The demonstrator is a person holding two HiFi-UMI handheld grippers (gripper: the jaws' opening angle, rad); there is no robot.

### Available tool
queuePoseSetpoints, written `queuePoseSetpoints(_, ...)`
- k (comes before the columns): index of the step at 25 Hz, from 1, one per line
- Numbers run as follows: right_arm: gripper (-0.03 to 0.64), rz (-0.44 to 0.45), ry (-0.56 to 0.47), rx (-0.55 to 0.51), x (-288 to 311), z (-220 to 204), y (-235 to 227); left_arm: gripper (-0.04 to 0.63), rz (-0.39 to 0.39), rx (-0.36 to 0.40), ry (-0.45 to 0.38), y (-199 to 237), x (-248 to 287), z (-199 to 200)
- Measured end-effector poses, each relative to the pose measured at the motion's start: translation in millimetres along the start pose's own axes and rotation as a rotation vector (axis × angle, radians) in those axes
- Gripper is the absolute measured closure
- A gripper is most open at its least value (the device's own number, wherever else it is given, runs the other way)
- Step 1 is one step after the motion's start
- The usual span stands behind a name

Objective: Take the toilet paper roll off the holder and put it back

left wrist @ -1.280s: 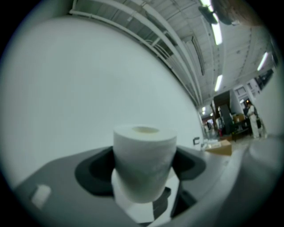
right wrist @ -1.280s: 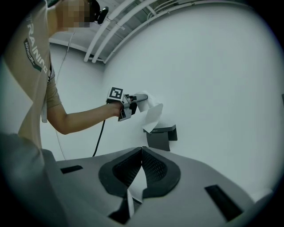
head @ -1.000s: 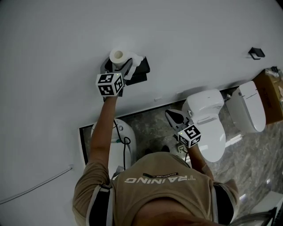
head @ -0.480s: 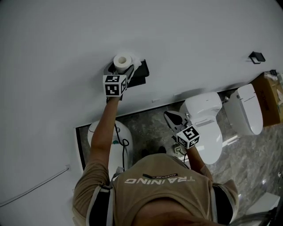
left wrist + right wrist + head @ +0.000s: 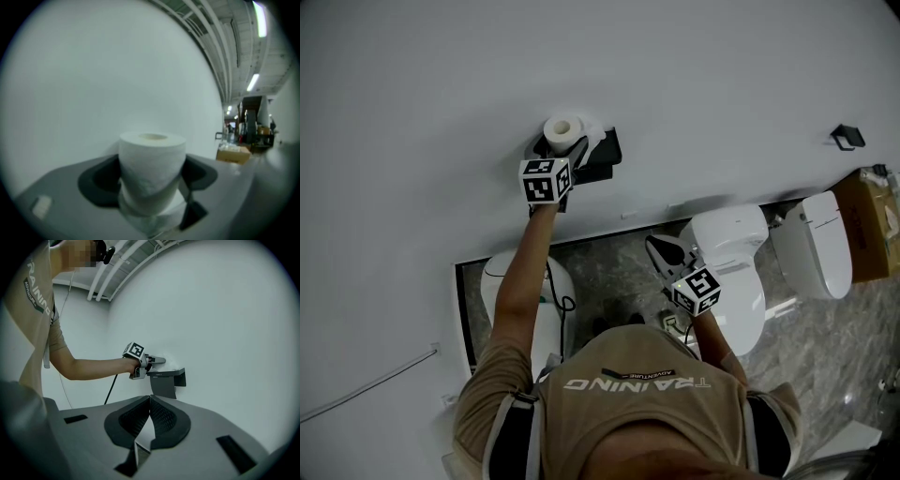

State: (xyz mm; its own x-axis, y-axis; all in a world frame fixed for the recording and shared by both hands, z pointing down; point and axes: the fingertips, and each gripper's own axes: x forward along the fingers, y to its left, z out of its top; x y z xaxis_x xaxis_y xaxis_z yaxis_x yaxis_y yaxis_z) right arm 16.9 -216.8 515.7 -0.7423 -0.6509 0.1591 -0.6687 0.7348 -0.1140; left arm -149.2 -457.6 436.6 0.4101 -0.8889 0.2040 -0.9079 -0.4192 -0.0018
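Up at the wall (image 5: 722,84), your left gripper (image 5: 566,144) is clamped on the toilet paper roll (image 5: 563,127), at the holder's (image 5: 606,150) ten o'clock; your right gripper (image 5: 664,250), jaws pressed together, grips nothing.

- The roll (image 5: 151,171) stands upright, pinched between the jaws of the left gripper (image 5: 150,187).
- A white wall (image 5: 103,70) is behind it.
- A box (image 5: 233,153) sits far off at right.

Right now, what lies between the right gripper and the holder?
Nothing: the right gripper view shows the holder unobstructed beyond the shut right gripper, against bare wall.
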Motion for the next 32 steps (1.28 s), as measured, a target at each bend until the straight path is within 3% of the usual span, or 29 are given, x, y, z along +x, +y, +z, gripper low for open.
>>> queuePoseSetpoints(13, 0.603, 0.022, -0.054, -0.041, 11.3, 31.3, 5.3, 0.169, -0.004, -0.035, -0.069, 0.1, -39.1, 5.9)
queuePoseSetpoints(18, 0.603, 0.029, -0.074, -0.065, 15.1, 45.0, 18.2, 0.172, -0.003, 0.019, -0.094, -12.3, -78.5, 7.6)
queuePoseSetpoints(23, 0.603, 0.013, -0.082, -0.079, 15.0, 47.4, 34.6, 0.183, -0.018, 0.099, -0.173, -41.5, -137.6, 6.8)
queuePoseSetpoints(25, 0.603, 0.000, -0.080, -0.078, 13.6, 45.2, 39.9, 0.235, -0.047, 0.096, -0.190, -53.0, -157.1, 3.2)
queuePoseSetpoints(27, 0.603, -0.011, -0.078, -0.073, 12.9, 41.7, 45.8, 0.333, -0.082, 0.074, -0.193, -61.7, -172.3, -5.9)
queuePoseSetpoints(30, 0.603, -0.009, -0.074, -0.092, 19.9, 39.2, 57.4, 0.374, -0.133, 0.054, -0.171, -70.4, -186.4, -27.7)
queuePoseSetpoints(32, 0.603, 0.007, -0.073, -0.130, 23.7, 41.5, 72.1, 0.550, -0.144, 0.030, -0.152, -74.9, -198.4, -43.5)
